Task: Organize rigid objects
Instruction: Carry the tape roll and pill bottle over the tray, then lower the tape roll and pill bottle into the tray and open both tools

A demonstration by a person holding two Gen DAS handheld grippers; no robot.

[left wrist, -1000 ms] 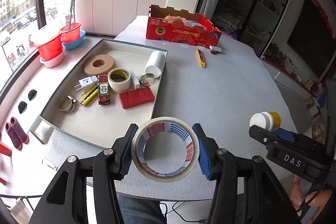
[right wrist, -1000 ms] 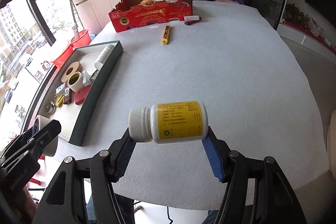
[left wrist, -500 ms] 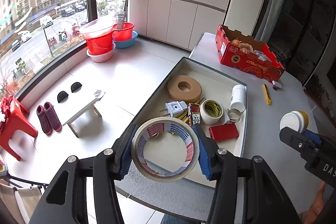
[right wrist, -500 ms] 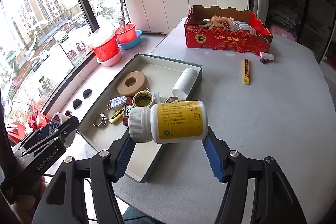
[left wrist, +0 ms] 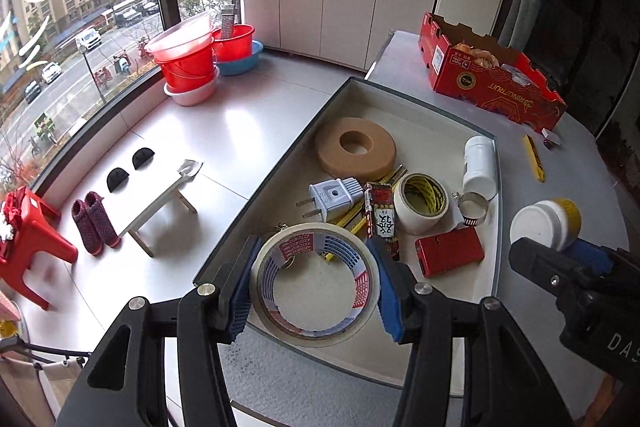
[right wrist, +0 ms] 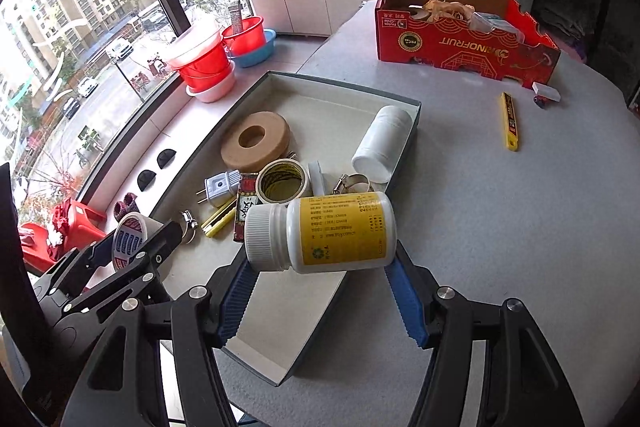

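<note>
Tape roll sits pinched between the left gripper pads in the left wrist view, hanging over the near end of the tray, with the plug at twelve o'clock. In the right wrist view, the right gripper clamps a pill bottle sideways above the tray's right wall; the other gripper sits at nine o'clock. Carrying looks finished; next, I'd say, lower each onto bare tray floor and let go.

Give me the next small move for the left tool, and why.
Probably lower the left tool and release the tape roll onto the bare patch at the tray's near end. The roll is gripped and already above that patch, near the red case. The right tool holds the bottle close by.
</note>
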